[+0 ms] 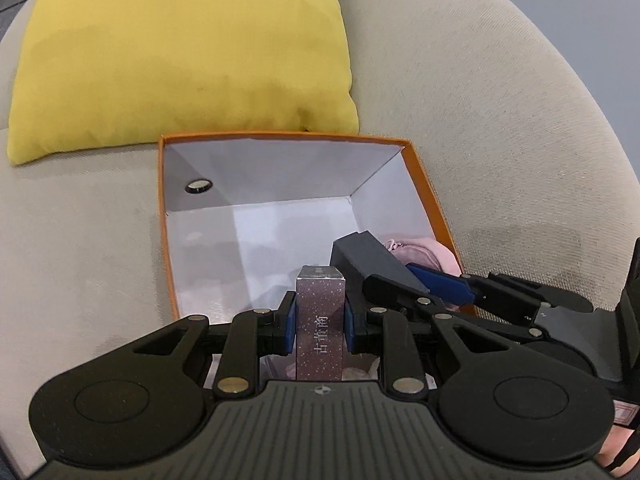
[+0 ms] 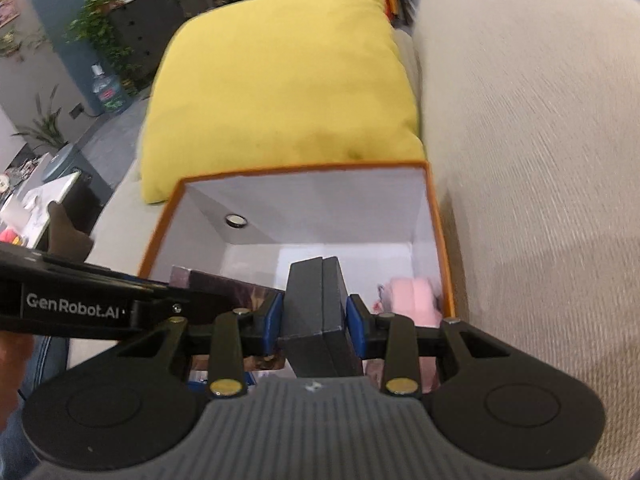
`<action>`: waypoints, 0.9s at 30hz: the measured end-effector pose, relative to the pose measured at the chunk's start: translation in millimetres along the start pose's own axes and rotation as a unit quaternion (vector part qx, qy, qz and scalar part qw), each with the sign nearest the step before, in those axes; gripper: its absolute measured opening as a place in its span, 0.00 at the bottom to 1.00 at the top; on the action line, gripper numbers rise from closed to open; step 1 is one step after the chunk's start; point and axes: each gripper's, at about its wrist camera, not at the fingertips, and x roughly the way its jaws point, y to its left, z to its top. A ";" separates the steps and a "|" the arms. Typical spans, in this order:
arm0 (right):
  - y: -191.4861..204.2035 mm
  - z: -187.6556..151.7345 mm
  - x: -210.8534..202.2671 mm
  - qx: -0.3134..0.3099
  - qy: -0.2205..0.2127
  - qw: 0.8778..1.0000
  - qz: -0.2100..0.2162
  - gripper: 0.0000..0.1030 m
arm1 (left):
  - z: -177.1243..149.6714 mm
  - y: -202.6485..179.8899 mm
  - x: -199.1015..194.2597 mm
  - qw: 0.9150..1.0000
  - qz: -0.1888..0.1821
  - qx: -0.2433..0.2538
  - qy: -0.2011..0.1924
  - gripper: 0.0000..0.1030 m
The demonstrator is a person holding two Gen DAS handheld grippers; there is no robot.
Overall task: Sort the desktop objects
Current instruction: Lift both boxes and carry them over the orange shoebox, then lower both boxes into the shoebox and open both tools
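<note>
Orange box [image 1: 440, 216] holds pink cloth [image 1: 424, 254].

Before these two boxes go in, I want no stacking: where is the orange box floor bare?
Bare: the floor of the orange box along its far and left walls. Crowded: the near right corner, with the pink cloth under the dark grey box.

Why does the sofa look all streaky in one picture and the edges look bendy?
Right wrist view: the sofa is smeared by motion blur, and the room behind is soft; the dark box in the right gripper stays fairly sharp. Left wrist view: sharper, the print on the sparkly box is readable. Both views: the fisheye lens bends the sofa near the edges.
</note>
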 end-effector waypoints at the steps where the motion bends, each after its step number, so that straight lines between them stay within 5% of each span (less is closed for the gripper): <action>1: -1.9 -1.0 2.2 0.004 0.005 1.000 -0.001 0.36 | 0.8 0.6 3.3 1.000 -0.001 -0.003 0.003 0.25; 19: 0.9 -1.0 -0.9 0.011 0.080 0.996 -0.031 0.37 | 0.1 -0.1 31.9 0.999 0.013 -0.030 0.036 0.25; 27: 18.4 6.8 -23.1 -0.050 0.054 0.996 -0.050 0.37 | 5.8 -9.0 32.4 0.998 0.030 -0.027 0.047 0.25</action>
